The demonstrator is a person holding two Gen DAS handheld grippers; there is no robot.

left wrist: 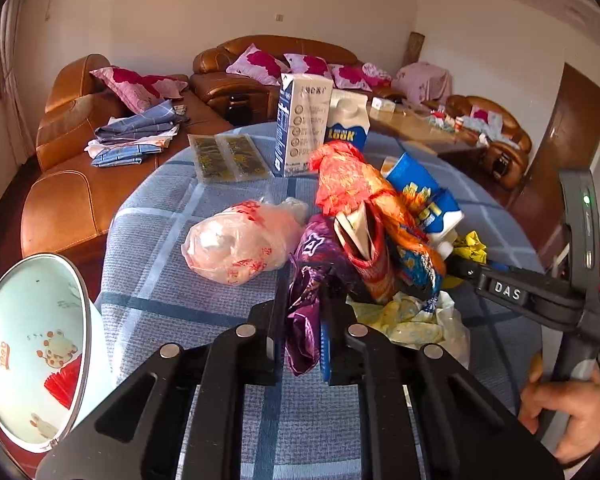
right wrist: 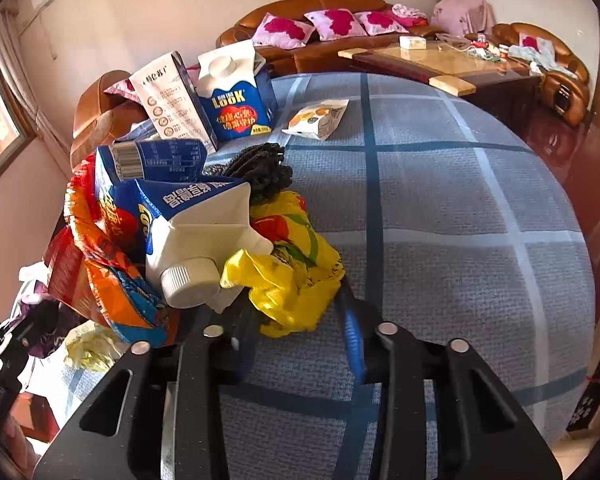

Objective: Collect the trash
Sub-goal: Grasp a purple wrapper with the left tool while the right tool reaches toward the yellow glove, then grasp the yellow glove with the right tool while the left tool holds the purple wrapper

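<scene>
The left gripper (left wrist: 302,336) is clamped on a crumpled purple wrapper (left wrist: 306,296), which stands up between its fingers and sags below them. Just beyond, toward 1 o'clock in the left wrist view, a heap of trash sits on the blue checked tablecloth (left wrist: 172,280): an orange snack bag (left wrist: 352,184), a red packet (left wrist: 370,248) with white card sticking out of it, and a squashed blue milk carton (left wrist: 420,192) lying on its side. At 11 o'clock from the left gripper lies a knotted clear plastic bag (left wrist: 240,244) with red print. A pale yellow wrapper (left wrist: 412,320) lies at 2 o'clock, touching the heap.

The right gripper (right wrist: 296,316) has its jaws spread around a yellow plastic bag (right wrist: 292,276); the bag fills the gap and seems to touch the blue pad of the right finger, though whether it is actually pinched I cannot tell from this angle. The squashed carton's white cap (right wrist: 188,284) sits at 10 o'clock from that gripper, just beside the yellow bag.

At 12 o'clock, farther across the table, two upright cartons stand side by side: a tall white carton (left wrist: 300,124) and a blue LOOK carton (left wrist: 348,120). A black mesh scrubber (right wrist: 260,172) lies behind the heap, and a small snack pouch (right wrist: 316,118) rests well apart at 1 o'clock. A white bin (left wrist: 32,352) with cartoon print stands at 9 o'clock beside the left gripper, off the table edge.
</scene>
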